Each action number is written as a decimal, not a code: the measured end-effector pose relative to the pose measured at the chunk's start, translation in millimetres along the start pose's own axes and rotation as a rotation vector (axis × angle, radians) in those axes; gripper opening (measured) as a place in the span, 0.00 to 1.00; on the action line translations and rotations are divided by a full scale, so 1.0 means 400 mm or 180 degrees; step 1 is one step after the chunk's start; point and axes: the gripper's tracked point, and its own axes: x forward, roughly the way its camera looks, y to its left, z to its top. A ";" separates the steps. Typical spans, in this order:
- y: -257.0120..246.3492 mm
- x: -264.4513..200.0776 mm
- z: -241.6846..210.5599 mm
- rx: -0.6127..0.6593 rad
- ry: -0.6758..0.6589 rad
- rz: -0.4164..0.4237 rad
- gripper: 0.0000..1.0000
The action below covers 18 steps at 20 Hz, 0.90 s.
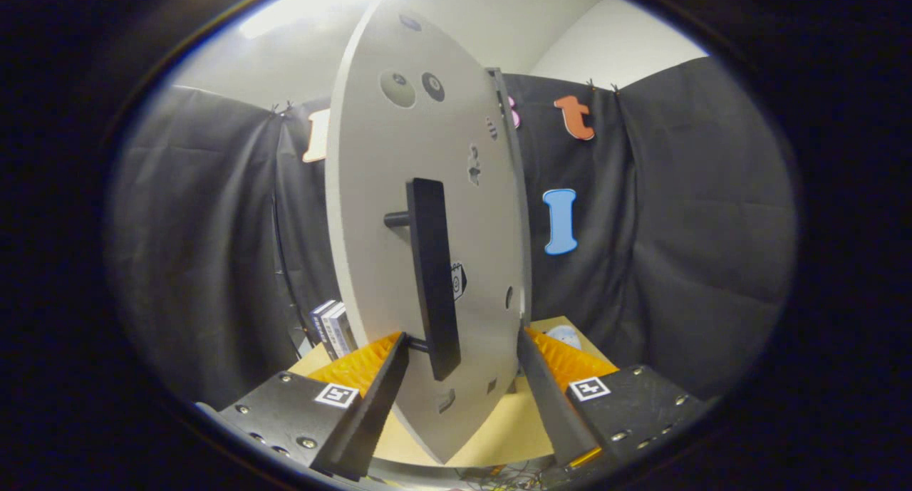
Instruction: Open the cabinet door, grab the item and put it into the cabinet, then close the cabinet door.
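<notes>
Between the spread fingers [407, 366] of the gripper [462, 363] hangs the long black bar handle [433, 277] of the pale grey cabinet door [385, 213], its lower end nearest them; they stand released, pressing on nothing, likely placed so to clamp or leave the handle. Beyond the left finger, small dark boxes [332, 328] stand on the light wooden tabletop [491, 434], perhaps the item.

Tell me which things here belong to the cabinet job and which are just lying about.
Job:
- pale grey cabinet door
- its long black bar handle, between the open gripper fingers

Lying about:
- small upright boxes beyond the left finger
- pale round object beyond the right finger, unclear
</notes>
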 end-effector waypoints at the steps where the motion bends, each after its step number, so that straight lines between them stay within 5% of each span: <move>1: 0.026 0.020 0.005 0.0002 -0.0015 0.0072 0.92; 10: 0.196 0.210 -0.007 0.0025 0.0037 0.0522 0.99; 18: 0.265 0.250 -0.007 -0.0121 0.0040 0.0557 0.99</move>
